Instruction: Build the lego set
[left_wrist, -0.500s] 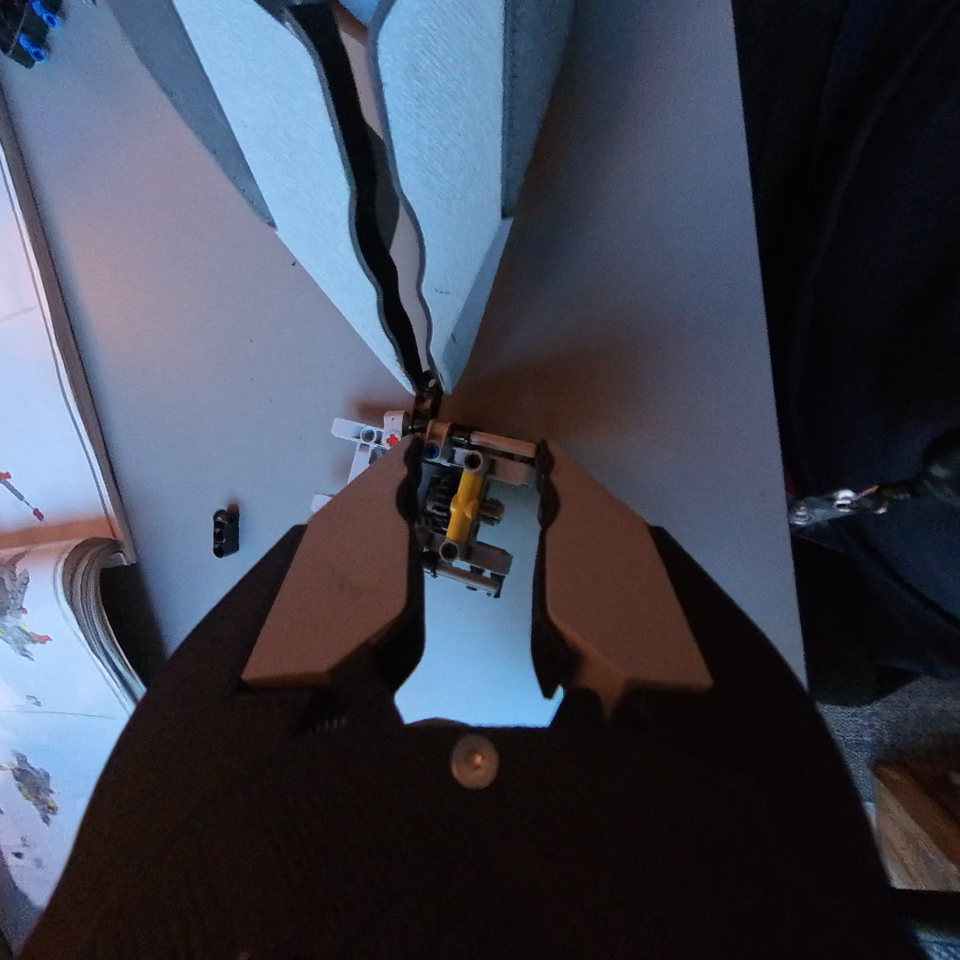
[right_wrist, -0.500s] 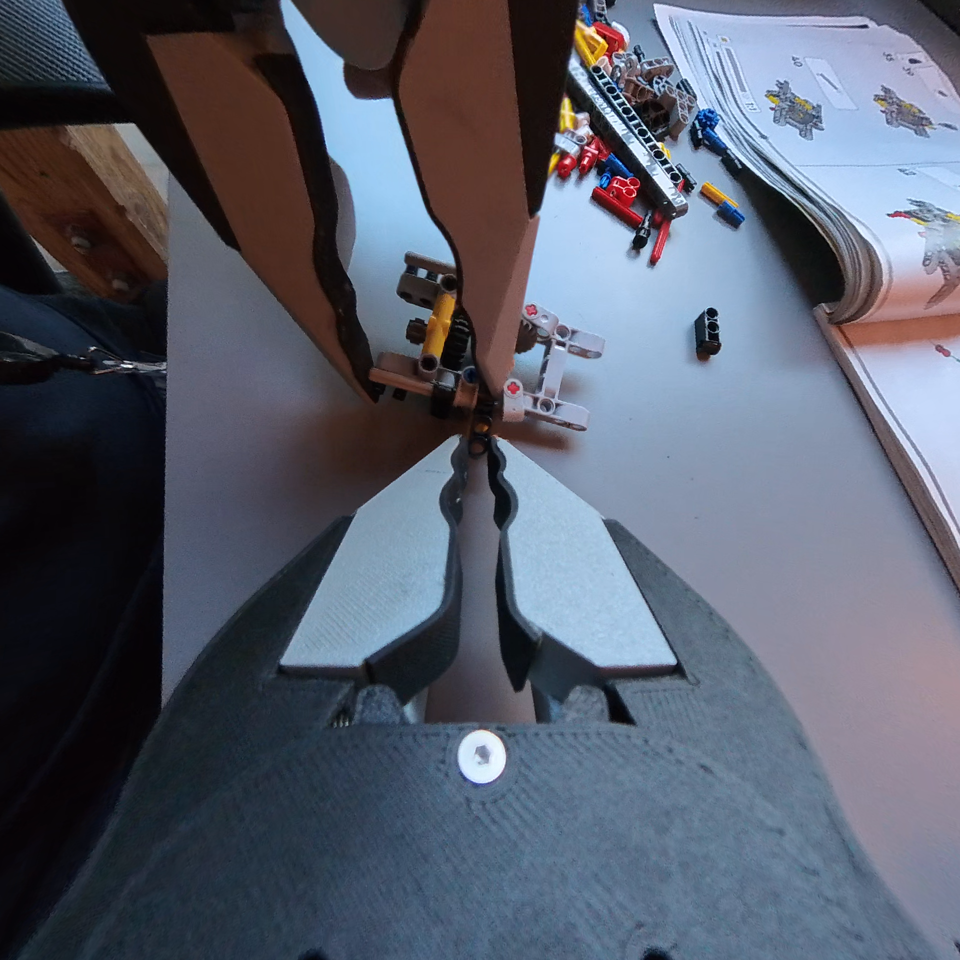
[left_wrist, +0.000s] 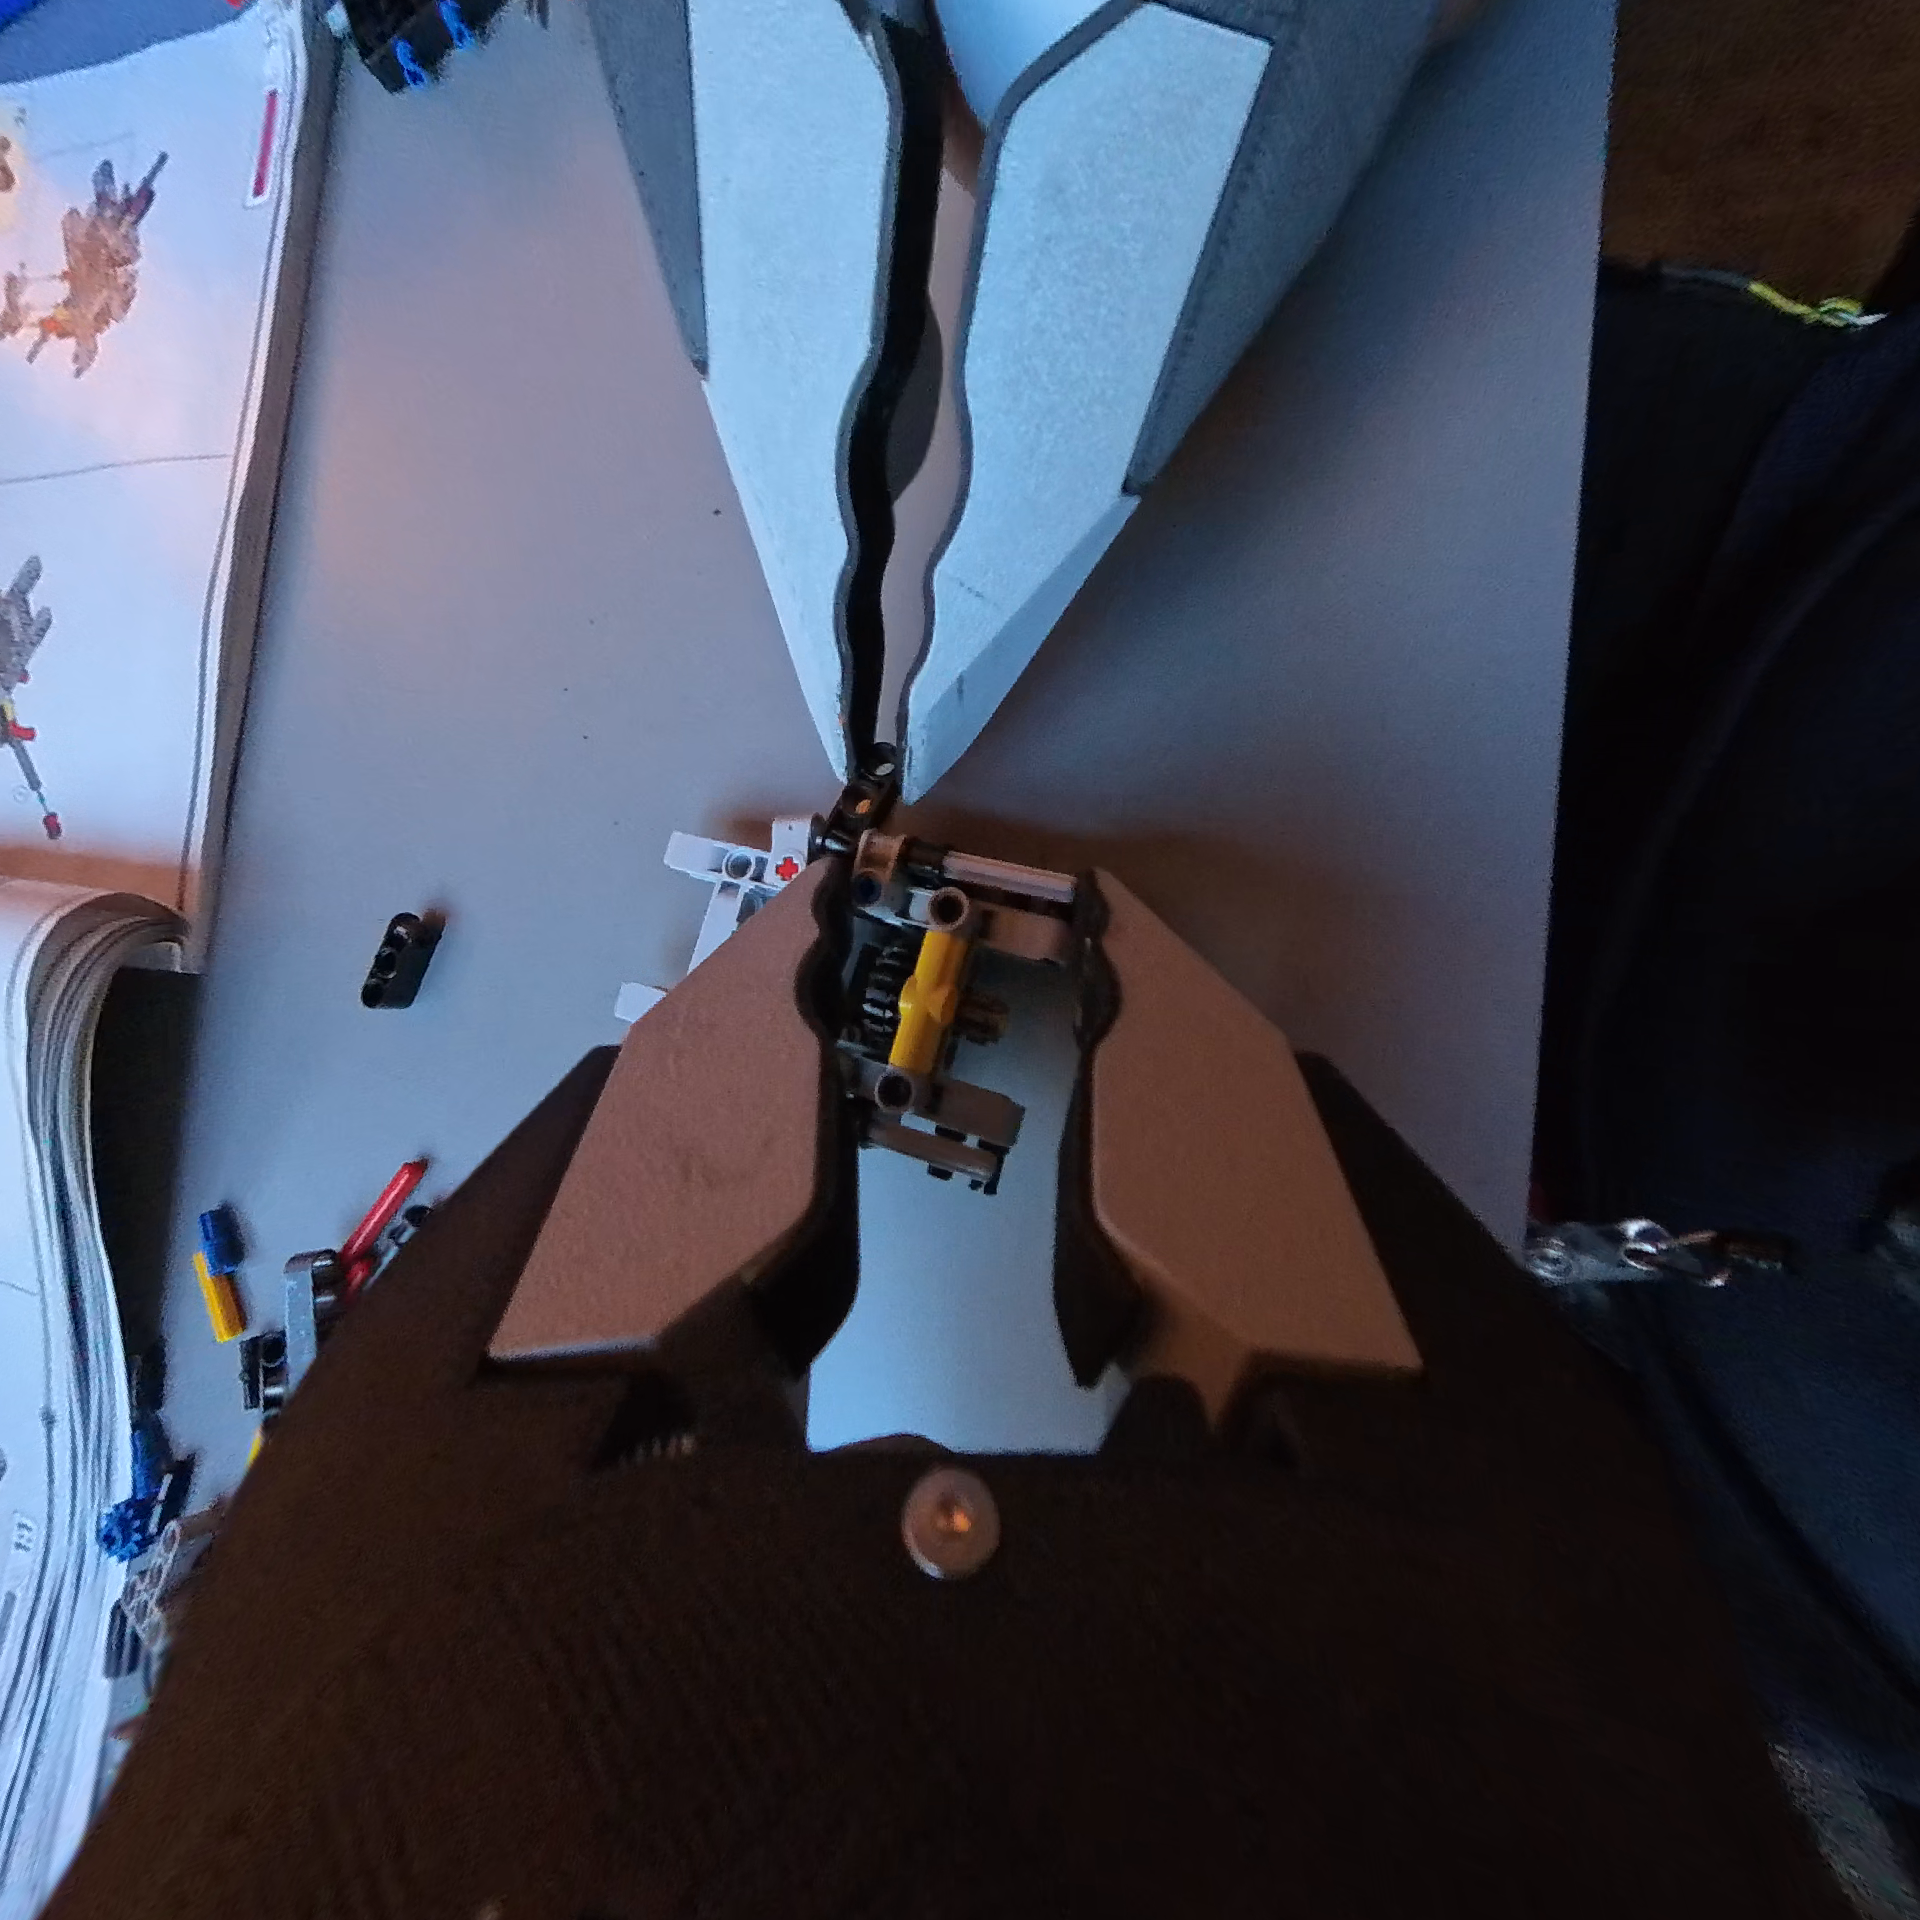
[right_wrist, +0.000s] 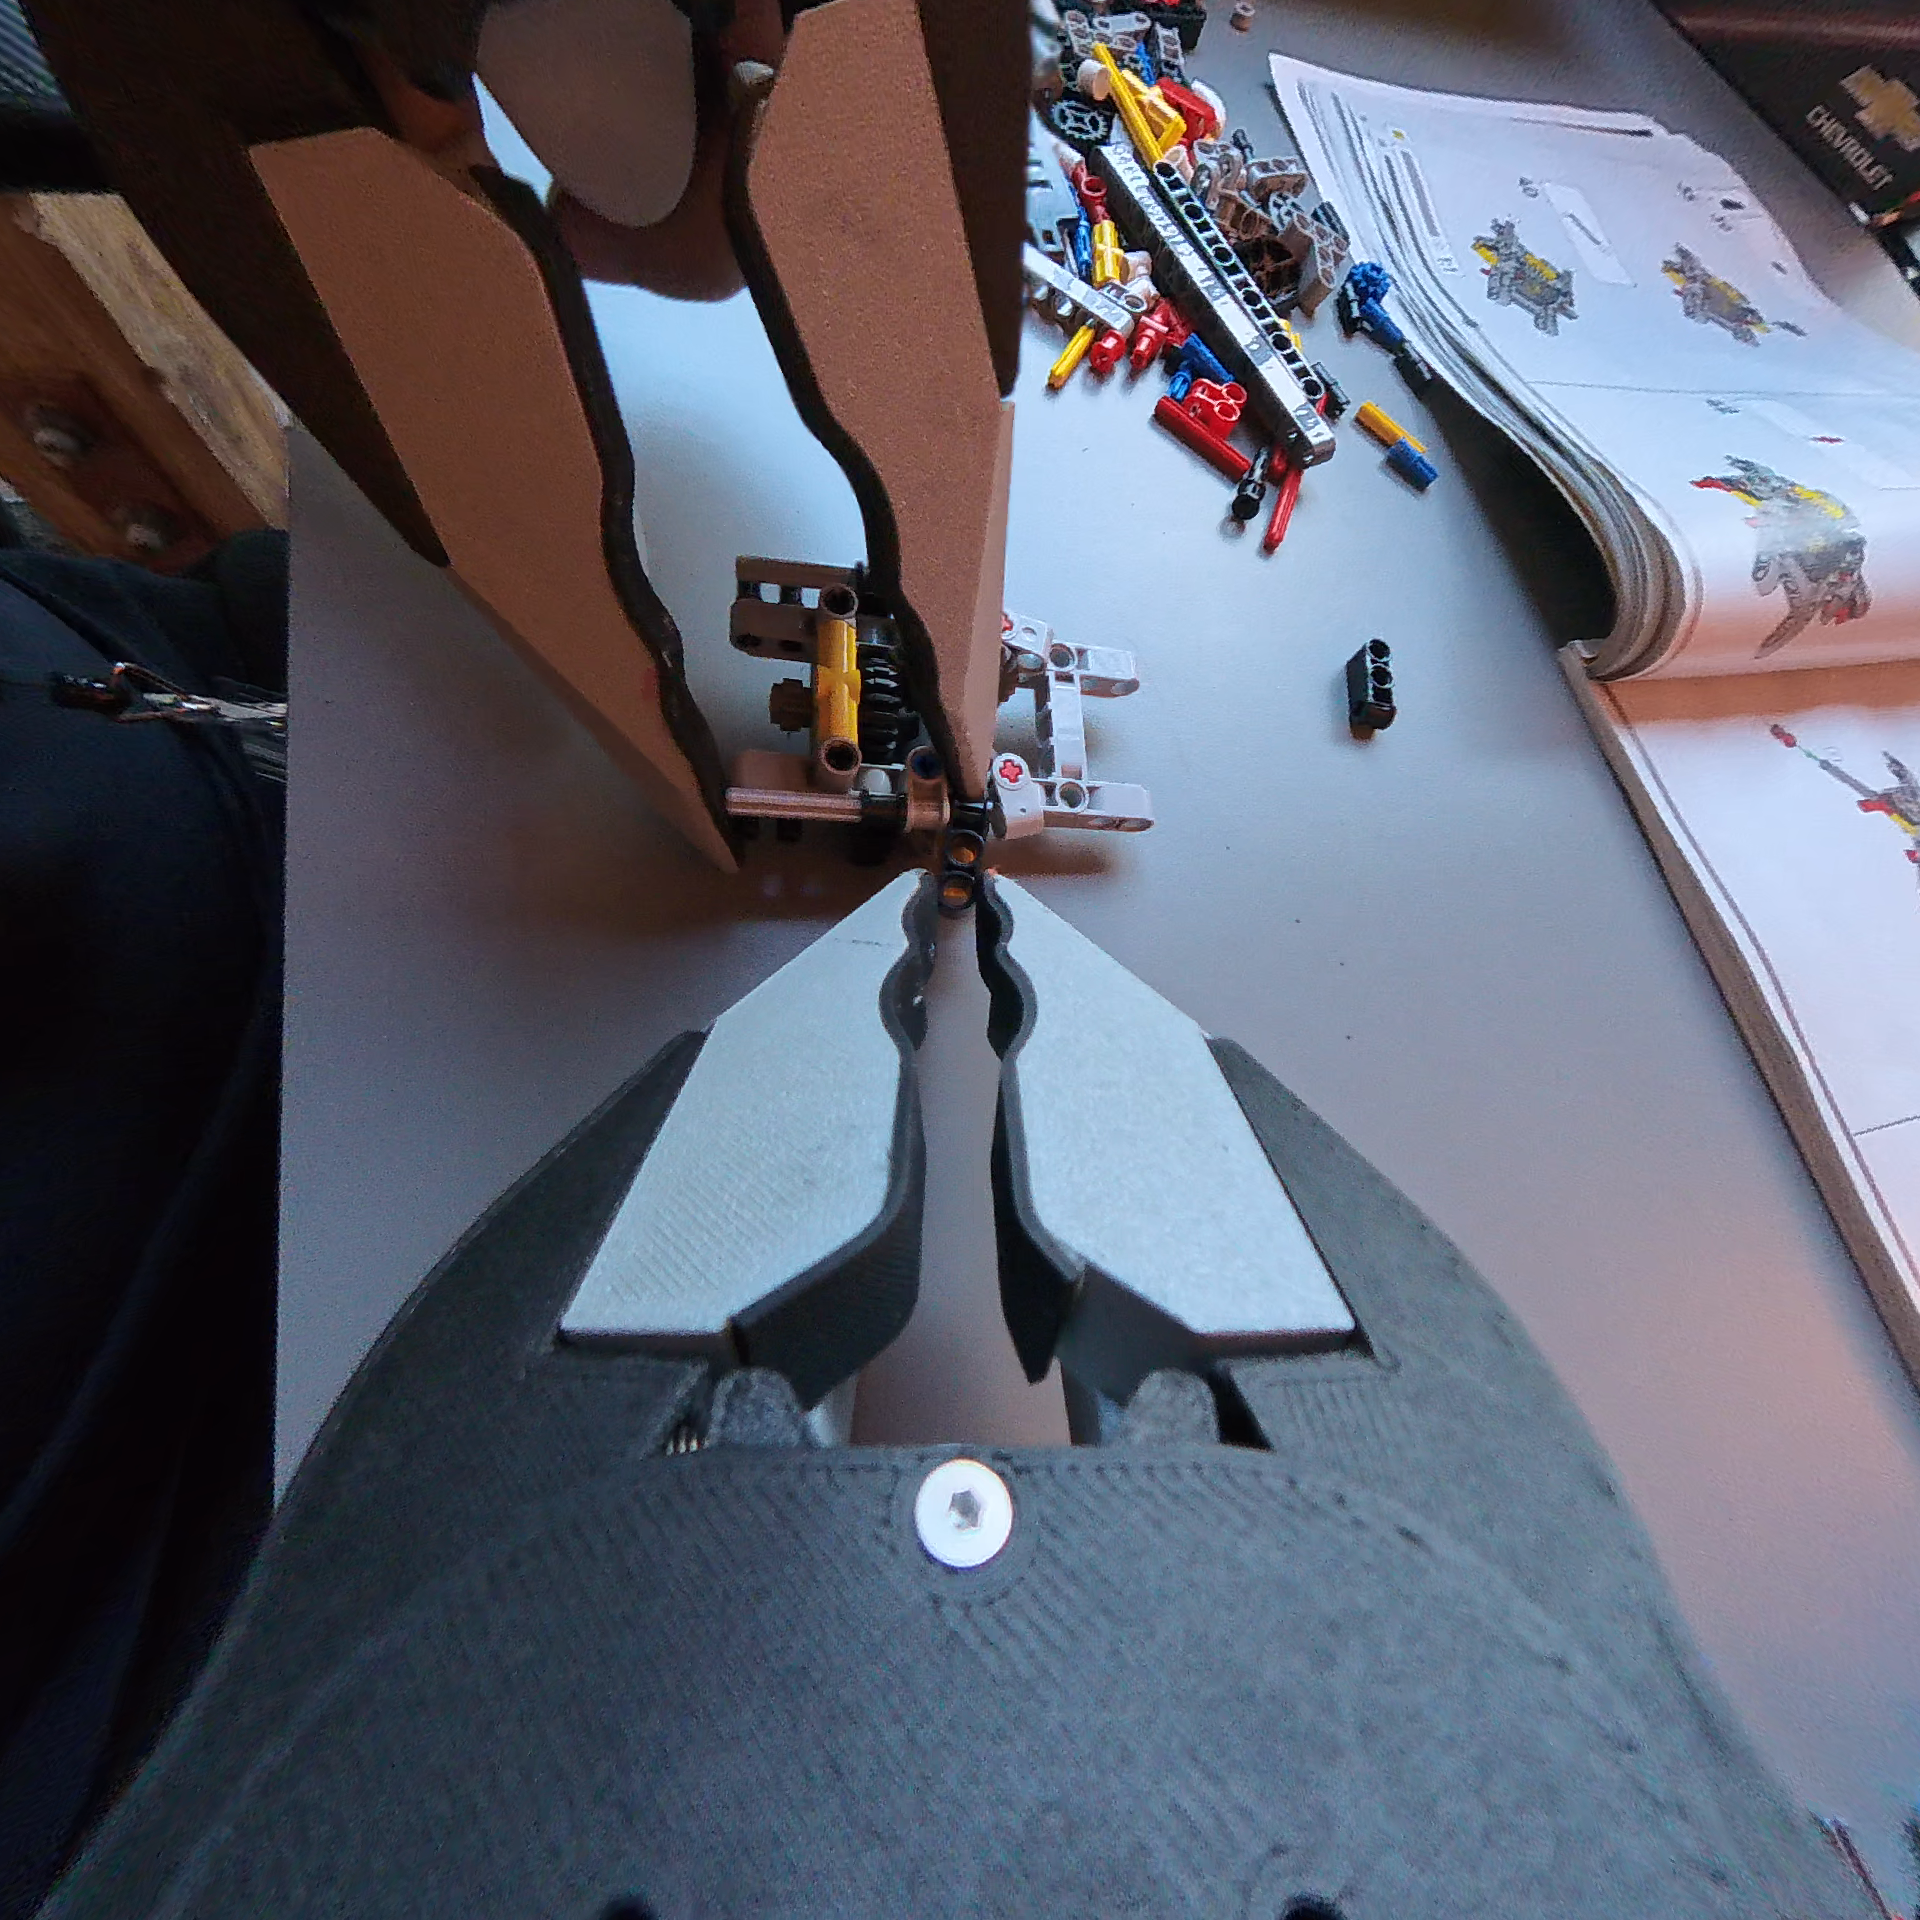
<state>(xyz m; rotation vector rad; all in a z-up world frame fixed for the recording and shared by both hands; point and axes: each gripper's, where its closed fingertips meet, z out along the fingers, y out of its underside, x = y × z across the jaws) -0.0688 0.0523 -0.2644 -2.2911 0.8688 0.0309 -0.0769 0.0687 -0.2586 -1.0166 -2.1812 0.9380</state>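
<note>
Your left claw (left_wrist: 956, 914) is clamped around the small brick-built gear assembly (left_wrist: 920, 1003) on the grey surface (left_wrist: 1299, 644), a pad against each side. Your right claw (right_wrist: 958, 896) is nearly closed, pinching a small black connector (right_wrist: 958, 868) whose far end touches the assembly's near corner. Another black connector piece (right_wrist: 1369, 686) lies loose, well to the right claw's right.

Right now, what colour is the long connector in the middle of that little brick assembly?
Yellow, clearest in the left wrist view.
</note>
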